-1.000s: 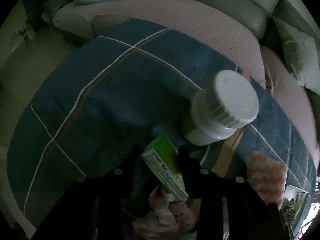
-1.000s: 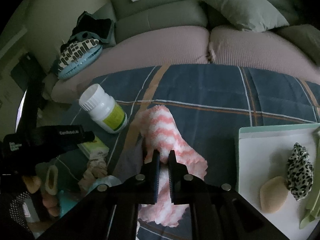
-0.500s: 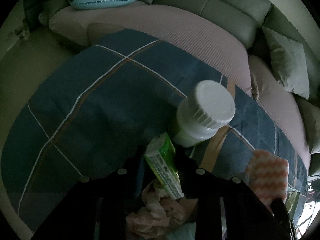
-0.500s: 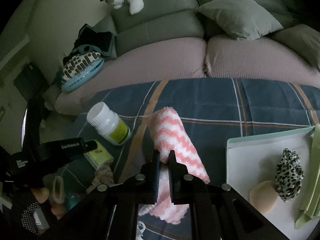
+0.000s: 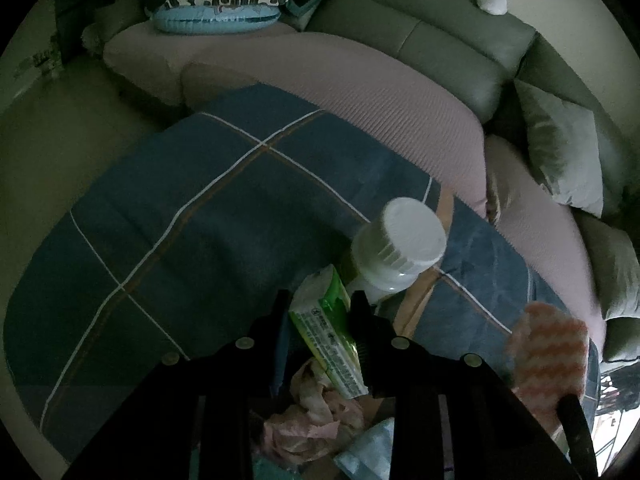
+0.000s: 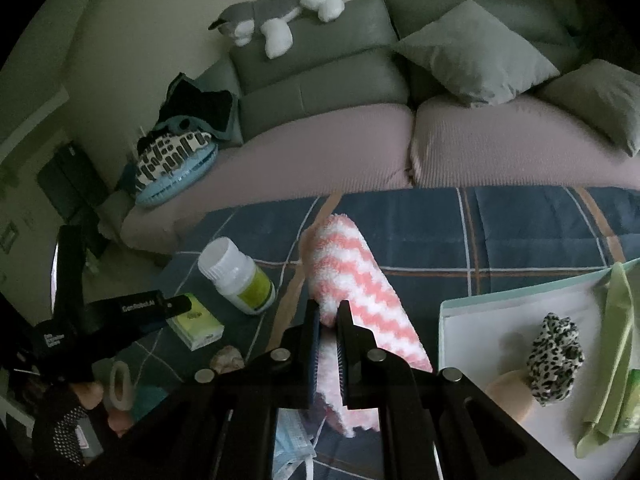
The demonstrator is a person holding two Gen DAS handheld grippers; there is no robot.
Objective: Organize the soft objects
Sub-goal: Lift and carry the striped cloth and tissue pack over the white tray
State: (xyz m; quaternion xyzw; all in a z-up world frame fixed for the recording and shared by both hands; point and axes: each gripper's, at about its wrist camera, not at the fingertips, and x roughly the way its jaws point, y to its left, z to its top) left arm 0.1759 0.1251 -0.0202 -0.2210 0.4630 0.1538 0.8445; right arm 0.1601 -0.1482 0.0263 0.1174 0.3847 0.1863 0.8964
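Observation:
My right gripper [image 6: 328, 312] is shut on a pink-and-white zigzag fluffy towel [image 6: 352, 280] and holds it lifted over the blue plaid blanket [image 6: 500, 232]. The towel also shows in the left wrist view [image 5: 552, 352]. My left gripper [image 5: 320, 300] is closed around a green-and-white tissue pack [image 5: 328, 320], also seen in the right wrist view [image 6: 196, 320]. A white tray [image 6: 480, 320] at the right holds a leopard-print scrunchie [image 6: 556, 352], a beige round puff [image 6: 508, 392] and a green cloth [image 6: 616, 320].
A white pill bottle [image 6: 236, 276] lies on the blanket beside the tissue pack. A crumpled pink cloth [image 5: 312, 412] and a blue face mask [image 6: 292, 452] lie near the front. A sofa [image 6: 360, 136] with cushions and a plush dog [image 6: 280, 12] stands behind.
My right gripper has raised the towel off the blanket, so it now hangs from the jaws. My left gripper has pulled back a little with the tissue pack still between its jaws.

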